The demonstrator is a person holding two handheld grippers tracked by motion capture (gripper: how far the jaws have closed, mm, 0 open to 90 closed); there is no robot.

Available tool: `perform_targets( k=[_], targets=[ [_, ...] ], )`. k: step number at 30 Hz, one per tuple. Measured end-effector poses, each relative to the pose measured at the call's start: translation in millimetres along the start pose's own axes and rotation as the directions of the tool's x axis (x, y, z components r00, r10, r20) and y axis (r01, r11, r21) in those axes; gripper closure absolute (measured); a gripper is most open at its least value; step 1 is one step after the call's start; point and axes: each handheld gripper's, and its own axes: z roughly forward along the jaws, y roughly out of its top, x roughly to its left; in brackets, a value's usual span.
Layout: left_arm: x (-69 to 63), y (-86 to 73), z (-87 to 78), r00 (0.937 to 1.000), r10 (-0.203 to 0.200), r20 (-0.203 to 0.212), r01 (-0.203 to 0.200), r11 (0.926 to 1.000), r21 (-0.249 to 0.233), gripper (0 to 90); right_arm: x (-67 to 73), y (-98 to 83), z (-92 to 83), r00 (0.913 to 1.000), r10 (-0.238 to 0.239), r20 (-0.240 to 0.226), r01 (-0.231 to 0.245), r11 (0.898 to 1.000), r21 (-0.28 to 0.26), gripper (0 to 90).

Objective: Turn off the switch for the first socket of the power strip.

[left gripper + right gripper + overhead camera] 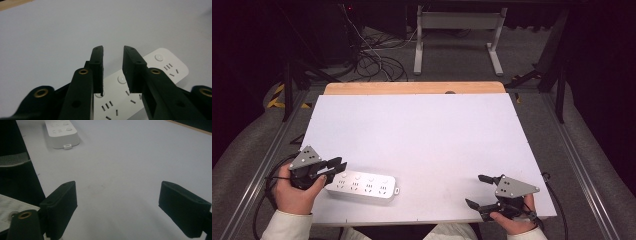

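Your left gripper (336,166) hovers part-open over the left end of the power strip (362,186), near-left on the table (422,130), gripping nothing. Right gripper (479,191) waits spread wide. Next: lower and clamp.

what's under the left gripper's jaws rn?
The white power strip on the white table sheet, its near sockets below the left gripper. Jaws apart, gripping nothing; they cover part of the strip's near end.

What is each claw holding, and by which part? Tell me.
Nothing. The left claw stands slightly open above the power strip; the right claw is open over the bare table.
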Motion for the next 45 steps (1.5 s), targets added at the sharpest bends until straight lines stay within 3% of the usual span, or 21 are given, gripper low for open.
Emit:
perform_targets(
  k=[1, 13, 19, 24, 31, 36, 42, 45],
  targets=[
    [-0.4, 0.7, -1.6, 1.0, 0.006, 0.003, -0.006, 1.0, -0.001, 63.2, -0.1, 0.0, 0.1, 1.0, 0.0, 0.0, 0.0, 1.0, -0.001, 15.2],
    [-8.7, 5.1, -10.9, 0.9994, 0.03, 0.016, -0.028, 0.9956, -0.089, 43.2, 0.1, 0.1, -0.1, 1.0, 0.002, -0.001, -0.002, 1.0, -0.003, 15.2],
    [-11.6, 2.3, -14.0, 0.9979, 0.035, 0.054, -0.025, 0.9843, -0.175, 28.5, 0.4, 0.3, -0.5, 1.0, 0.003, 0.001, -0.003, 1.0, -0.003, 15.1],
    [-18.1, -1.7, -17.8, 0.9944, 0.078, 0.071, -0.06, 0.9706, -0.233, 19.1, 0.5, 0.2, -0.6, 1.0, 0.004, 0.001, -0.004, 1.0, -0.002, 15.0],
    [-24.9, -14.9, -19.8, 0.9873, 0.095, 0.127, -0.055, 0.9555, -0.29, 15.7, 0.6, 0.1, -0.6, 1.0, 0.005, -0.002, -0.005, 1.0, -0.007, 14.8],
    [-29.2, -29.3, -19.4, 0.9847, 0.114, 0.132, -0.071, 0.9533, -0.294, 15.2, 0.7, 0.0, -0.2, 1.0, 0.002, 0.0, -0.002, 1.0, -0.006, 14.7],
    [-29.8, -45.1, -12.2, 0.9867, 0.094, 0.133, -0.049, 0.9498, -0.309, 14.5, 1.2, -0.1, 0.0, 0.9999, -0.008, -0.013, 0.008, 1.0, -0.001, 11.0],
    [-30.9, -50.6, -8.5, 0.9888, 0.079, 0.127, -0.037, 0.9526, -0.302, 13.8, 1.6, -0.3, 0.3, 0.9998, -0.009, -0.015, 0.009, 1.0, 0.0, 11.0]
  ],
)
